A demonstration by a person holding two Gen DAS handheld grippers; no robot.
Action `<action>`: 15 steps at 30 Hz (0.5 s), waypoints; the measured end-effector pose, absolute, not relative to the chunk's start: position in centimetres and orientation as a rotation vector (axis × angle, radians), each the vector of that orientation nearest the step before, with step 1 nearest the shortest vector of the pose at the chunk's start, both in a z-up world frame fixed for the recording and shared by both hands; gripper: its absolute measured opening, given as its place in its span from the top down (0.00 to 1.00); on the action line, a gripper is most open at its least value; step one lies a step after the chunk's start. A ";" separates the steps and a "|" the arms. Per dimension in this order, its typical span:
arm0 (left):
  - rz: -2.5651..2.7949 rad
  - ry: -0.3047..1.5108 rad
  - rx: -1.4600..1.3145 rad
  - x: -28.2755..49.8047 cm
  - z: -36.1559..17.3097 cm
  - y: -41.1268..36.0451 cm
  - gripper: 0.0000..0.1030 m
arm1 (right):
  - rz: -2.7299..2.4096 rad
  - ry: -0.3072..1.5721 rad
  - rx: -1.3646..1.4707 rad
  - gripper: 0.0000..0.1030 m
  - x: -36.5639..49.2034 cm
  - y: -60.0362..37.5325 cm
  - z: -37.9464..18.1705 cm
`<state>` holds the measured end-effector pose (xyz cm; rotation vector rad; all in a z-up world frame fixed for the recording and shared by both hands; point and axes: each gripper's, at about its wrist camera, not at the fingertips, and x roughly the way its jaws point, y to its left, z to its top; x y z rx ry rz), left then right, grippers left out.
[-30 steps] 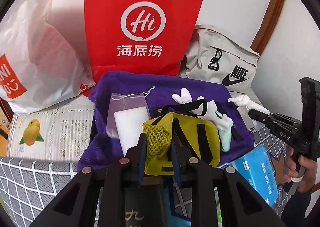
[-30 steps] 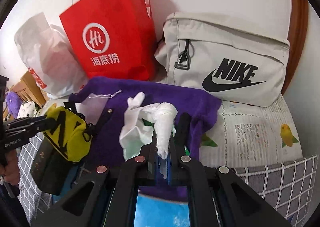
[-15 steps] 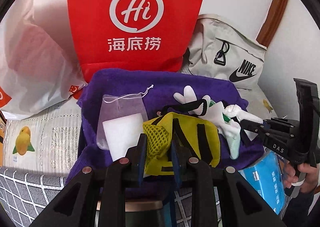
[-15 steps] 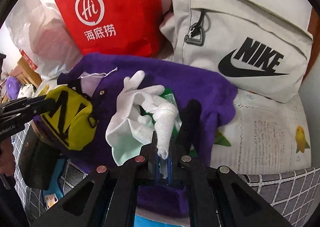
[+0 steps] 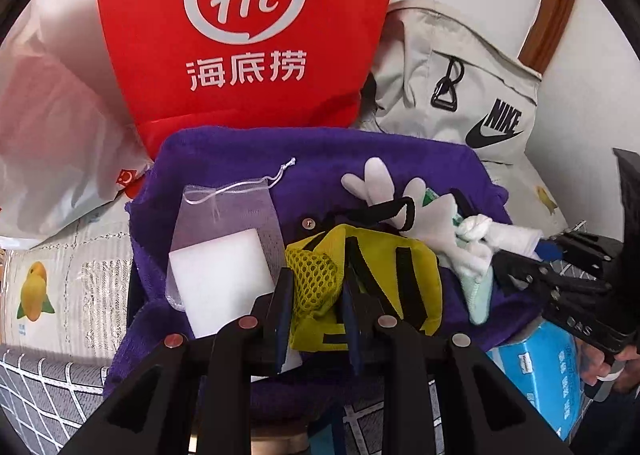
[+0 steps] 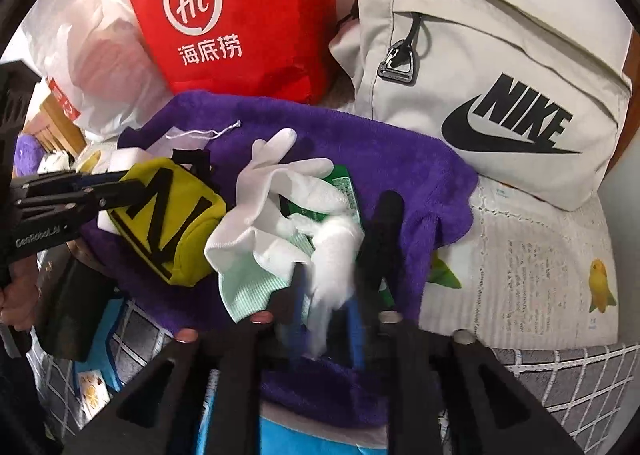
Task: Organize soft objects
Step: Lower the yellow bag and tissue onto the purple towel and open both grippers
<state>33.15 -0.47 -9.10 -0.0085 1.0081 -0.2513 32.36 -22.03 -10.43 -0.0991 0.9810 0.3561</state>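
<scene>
A: Left gripper [image 5: 316,297] nearest, pinched on the mesh edge of the yellow pouch [image 5: 362,283]. Narrow gap, cloth pressed between the pads.

B: And resting where?

A: On the purple towel [image 5: 248,151], black straps trailing up over it. Just to the left, a clear drawstring bag [image 5: 224,215] with a white sponge block [image 5: 220,275] inside, flat on the same towel.

B: Right gripper [image 6: 324,295]?

A: Jaws opening, a white glove [image 6: 276,191] between them. Blurred there, so hard to say if the pads still touch the cloth; looks loose. Rest of the glove heaped on the towel just beside the pouch, over a pale green cloth [image 6: 248,291] and a green packet [image 6: 340,183].

B: Below the towel?

A: A blue box [image 5: 536,367] poking out at the near edge, on a grey checked cover [image 5: 44,387].

B: Farther back?

A: Behind the towel, a red paper bag [image 5: 248,35] standing upright, touching the towel's far edge. To its left a white plastic bag [image 5: 52,143], to its right a beige Nike bag [image 6: 500,79] leaning on the wall. Under them a pale sheet printed with yellow birds [image 6: 532,275].
</scene>
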 end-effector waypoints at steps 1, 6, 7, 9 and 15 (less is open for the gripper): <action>-0.250 1.015 -0.006 33.3 -9.3 -0.6 0.78 | 0.351 0.978 -0.105 0.59 32.3 -22.1 -10.4; -0.236 1.038 -0.002 33.7 -9.7 -0.8 0.77 | 0.351 0.956 -0.081 0.53 31.9 -22.6 -9.9; -0.237 1.040 -0.003 33.7 -9.7 -0.9 0.77 | 0.353 0.955 -0.076 0.53 31.8 -22.7 -9.8; -0.225 1.041 0.011 33.7 -9.6 -1.1 0.76 | 0.344 0.946 -0.072 0.53 31.6 -22.8 -9.5; -0.212 1.008 0.084 32.8 -8.6 -2.1 0.43 | 0.328 0.921 -0.025 0.53 30.6 -23.7 -8.5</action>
